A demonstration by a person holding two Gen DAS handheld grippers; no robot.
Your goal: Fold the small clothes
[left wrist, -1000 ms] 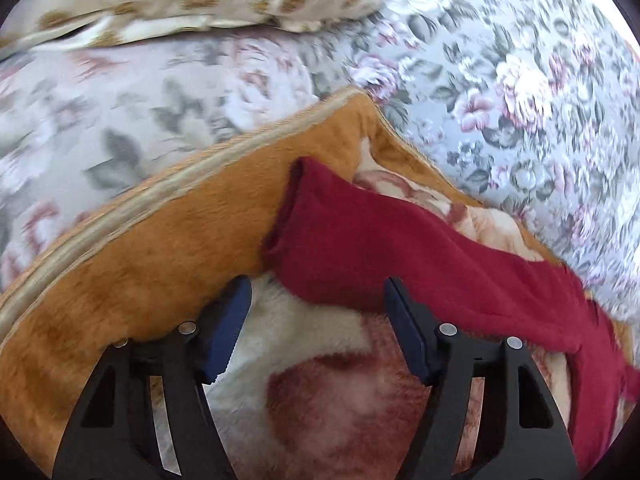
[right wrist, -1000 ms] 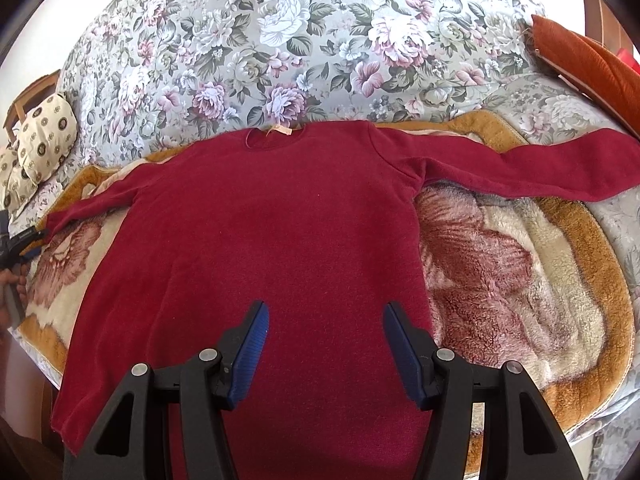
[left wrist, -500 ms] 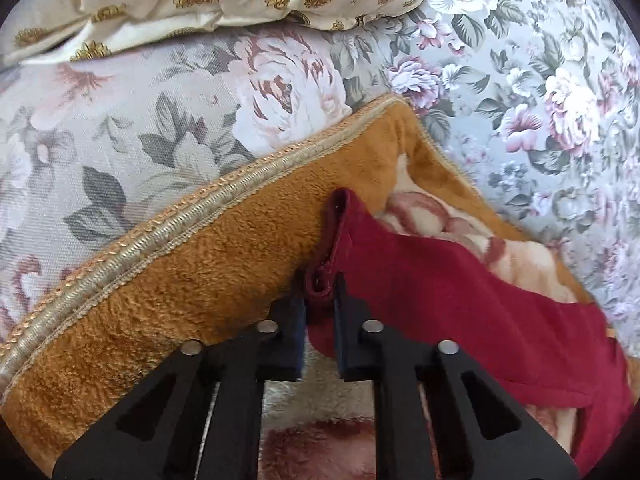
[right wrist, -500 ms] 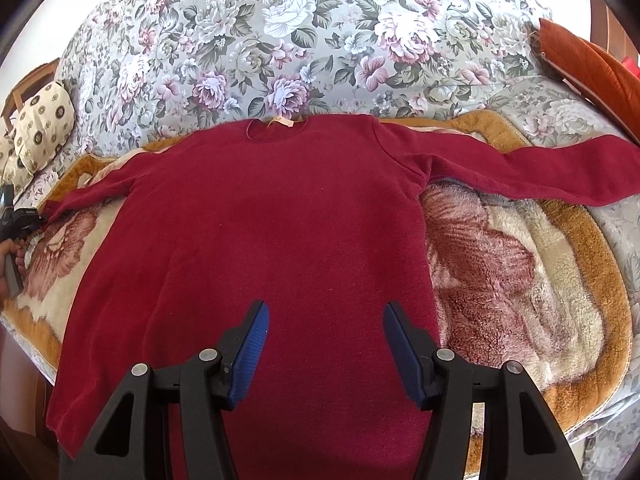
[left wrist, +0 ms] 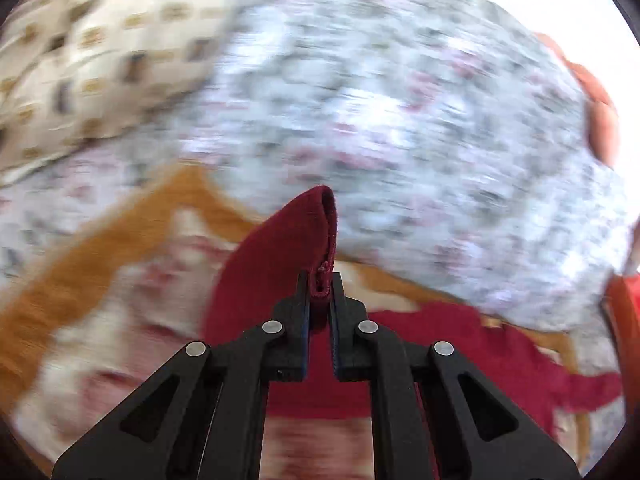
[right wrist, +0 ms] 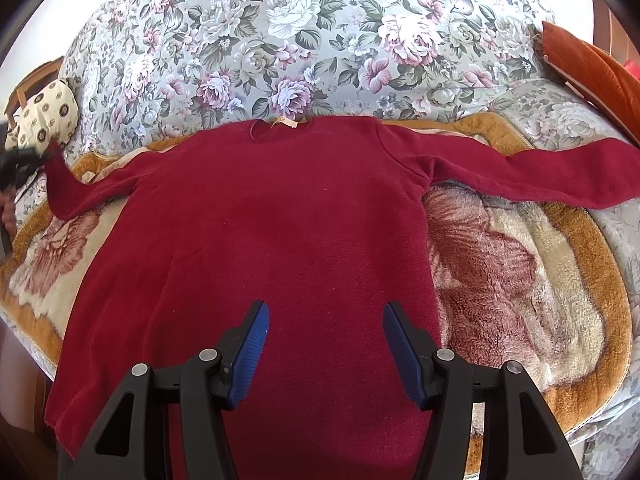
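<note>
A floral sofa (right wrist: 304,40) fills the background, with one plush orange-edged blanket (right wrist: 520,280) spread over its seat. On the blanket I see one dark red sweater (right wrist: 280,240), lying flat at the centre of the right wrist view. It has two sleeves: one stretches to the right edge, the other lifts off the blanket at the left edge. My left gripper (left wrist: 320,280) is pinching that raised sleeve's cuff (left wrist: 324,240), mid-frame in a blurred view. My right gripper (right wrist: 326,332) hangs spread over the sweater's lower body, gripping nothing. Two cushions: one cream patterned (right wrist: 44,116) upper left, one orange (right wrist: 588,68) upper right.
</note>
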